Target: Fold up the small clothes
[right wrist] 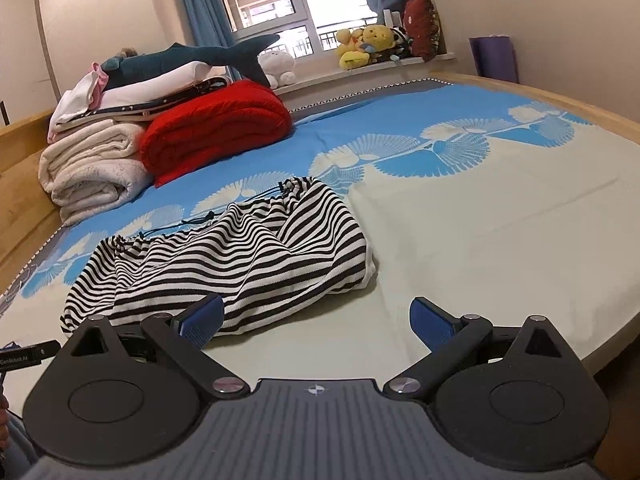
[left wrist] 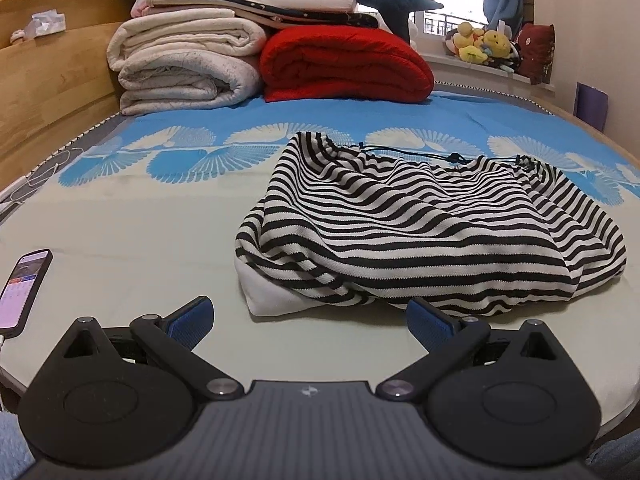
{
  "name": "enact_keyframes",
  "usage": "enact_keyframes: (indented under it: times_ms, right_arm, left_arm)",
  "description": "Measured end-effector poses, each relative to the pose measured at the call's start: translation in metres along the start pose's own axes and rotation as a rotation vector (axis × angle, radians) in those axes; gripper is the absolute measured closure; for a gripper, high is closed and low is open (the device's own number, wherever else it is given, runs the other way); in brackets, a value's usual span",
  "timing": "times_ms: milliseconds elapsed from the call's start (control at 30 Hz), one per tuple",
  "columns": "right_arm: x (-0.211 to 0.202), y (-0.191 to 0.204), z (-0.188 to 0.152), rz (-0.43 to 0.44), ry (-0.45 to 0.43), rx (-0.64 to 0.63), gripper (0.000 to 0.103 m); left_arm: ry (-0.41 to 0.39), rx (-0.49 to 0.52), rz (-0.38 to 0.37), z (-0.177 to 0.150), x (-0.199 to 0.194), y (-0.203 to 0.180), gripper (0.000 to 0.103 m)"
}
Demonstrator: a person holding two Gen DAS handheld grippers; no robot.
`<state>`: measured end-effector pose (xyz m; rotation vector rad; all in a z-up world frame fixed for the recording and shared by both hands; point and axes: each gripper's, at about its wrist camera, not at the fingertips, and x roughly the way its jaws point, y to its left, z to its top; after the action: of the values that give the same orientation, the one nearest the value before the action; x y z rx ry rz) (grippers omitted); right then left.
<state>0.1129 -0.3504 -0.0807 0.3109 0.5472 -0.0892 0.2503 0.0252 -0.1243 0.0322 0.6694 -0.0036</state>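
Both my jaws are spread wide and empty, and the striped garment (left wrist: 432, 224) lies crumpled on the bed, long axis crosswise, ahead-right of my left gripper (left wrist: 310, 322) and ahead-left of my right gripper (right wrist: 318, 320), which looks slightly nearer.

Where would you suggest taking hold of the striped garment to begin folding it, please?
Probably the near corners of the striped garment. Its drawstring waistband lies on the far side, while the near edge faces both open grippers: left gripper, right gripper. Come in low over the bedsheet.
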Motion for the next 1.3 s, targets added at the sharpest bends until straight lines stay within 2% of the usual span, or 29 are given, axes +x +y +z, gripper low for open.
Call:
enact_keyframes:
  times_ms: [267, 533, 1067, 1200, 1300]
  right_arm:
    - [-0.002, 0.000, -0.001, -0.014, 0.008, 0.038, 0.004]
    - [0.000, 0.017, -0.009, 0.002, 0.041, -0.055, 0.004]
    - [0.002, 0.017, -0.009, 0.020, 0.048, -0.058, 0.004]
    - [0.004, 0.013, -0.006, 0.052, 0.040, -0.030, 0.004]
    - [0.006, 0.006, 0.000, 0.077, 0.022, 0.048, 0.004]
  left_arm:
    - [-0.002, 0.007, 0.010, 0.001, 0.003, -0.003, 0.000]
    - [-0.010, 0.000, -0.002, 0.000, -0.001, -0.002, 0.000]
    - [-0.004, -0.016, 0.021, 0.001, 0.001, 0.003, 0.000]
    - [-0.007, -0.042, 0.025, 0.001, -0.001, 0.010, 0.000]
    - [-0.006, -0.050, 0.035, 0.001, -0.002, 0.014, 0.000]
